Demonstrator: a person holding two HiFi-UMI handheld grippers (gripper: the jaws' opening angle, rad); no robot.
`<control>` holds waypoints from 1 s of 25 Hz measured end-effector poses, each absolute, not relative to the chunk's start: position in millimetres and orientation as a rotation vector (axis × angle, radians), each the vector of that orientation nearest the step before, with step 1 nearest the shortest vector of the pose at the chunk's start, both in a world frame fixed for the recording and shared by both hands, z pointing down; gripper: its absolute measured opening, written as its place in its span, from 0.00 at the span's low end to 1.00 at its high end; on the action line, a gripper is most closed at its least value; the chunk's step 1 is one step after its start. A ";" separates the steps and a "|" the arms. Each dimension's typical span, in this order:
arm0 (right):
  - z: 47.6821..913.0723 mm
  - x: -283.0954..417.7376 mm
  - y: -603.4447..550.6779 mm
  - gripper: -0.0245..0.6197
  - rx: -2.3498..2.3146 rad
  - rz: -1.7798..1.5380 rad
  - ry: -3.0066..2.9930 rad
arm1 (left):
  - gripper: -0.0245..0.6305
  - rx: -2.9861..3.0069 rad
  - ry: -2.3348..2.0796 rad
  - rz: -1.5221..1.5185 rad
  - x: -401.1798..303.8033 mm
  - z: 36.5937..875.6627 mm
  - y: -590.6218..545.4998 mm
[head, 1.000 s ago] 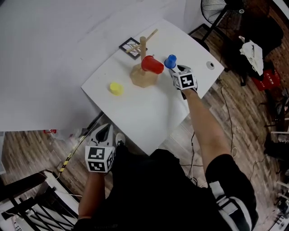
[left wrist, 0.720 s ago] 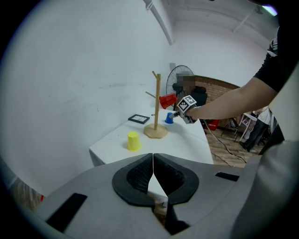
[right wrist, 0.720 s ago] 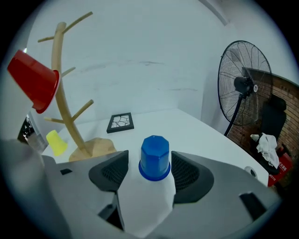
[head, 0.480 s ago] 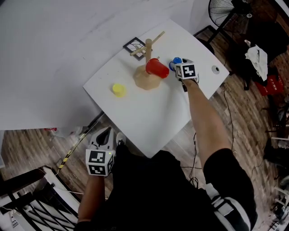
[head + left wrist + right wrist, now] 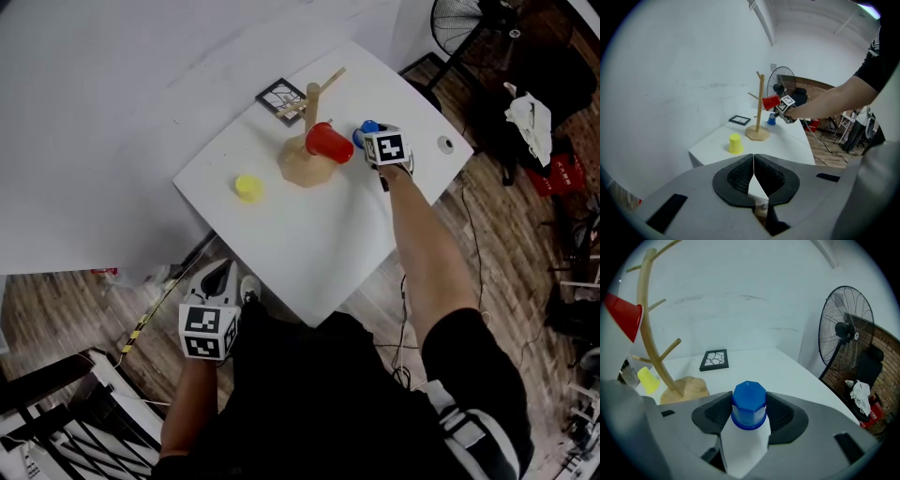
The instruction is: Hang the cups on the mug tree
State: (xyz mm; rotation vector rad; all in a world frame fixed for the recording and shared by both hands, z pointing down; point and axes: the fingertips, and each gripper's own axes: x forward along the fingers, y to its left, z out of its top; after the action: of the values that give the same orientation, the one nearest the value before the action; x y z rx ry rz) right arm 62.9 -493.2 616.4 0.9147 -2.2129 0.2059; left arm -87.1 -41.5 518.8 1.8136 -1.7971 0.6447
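Note:
A wooden mug tree (image 5: pixel 312 94) stands on the white table (image 5: pixel 281 234), and a red cup (image 5: pixel 328 142) hangs on one of its pegs. A blue cup (image 5: pixel 749 404) stands upside down between the jaws of my right gripper (image 5: pixel 749 412). The jaws are closing round it, and I see no firm press on the cup. A yellow cup (image 5: pixel 247 187) stands upside down to the left of the tree. My left gripper (image 5: pixel 753 161) is shut on nothing and hangs off the table's near edge by the person's body (image 5: pixel 217 279).
A small black picture frame (image 5: pixel 284 97) lies behind the tree. The table has a cable hole (image 5: pixel 444 144) near its right corner. A standing fan (image 5: pixel 846 333) and clutter occupy the floor to the right, and white walls close in behind.
My right gripper has slid forward from beside the blue cup so that its jaws flank it. The left gripper has stayed put, and the red cup stays on its peg.

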 end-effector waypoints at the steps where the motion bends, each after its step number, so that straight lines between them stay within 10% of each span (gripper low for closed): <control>1: 614.1 63.2 -491.3 0.39 0.912 0.200 -2.215 | 0.07 1.824 -1.791 0.645 -86.7 518.0 -43.2; 25: 514.1 98.2 -400.5 0.39 1.077 0.179 -2.349 | 0.06 2.120 -1.648 0.640 -112.1 489.0 -80.2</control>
State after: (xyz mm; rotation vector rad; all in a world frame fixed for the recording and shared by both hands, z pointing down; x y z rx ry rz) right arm 98.2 -400.5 514.1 1.0771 -2.3493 0.1789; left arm -112.1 -80.2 489.0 2.1201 -1.6480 0.6402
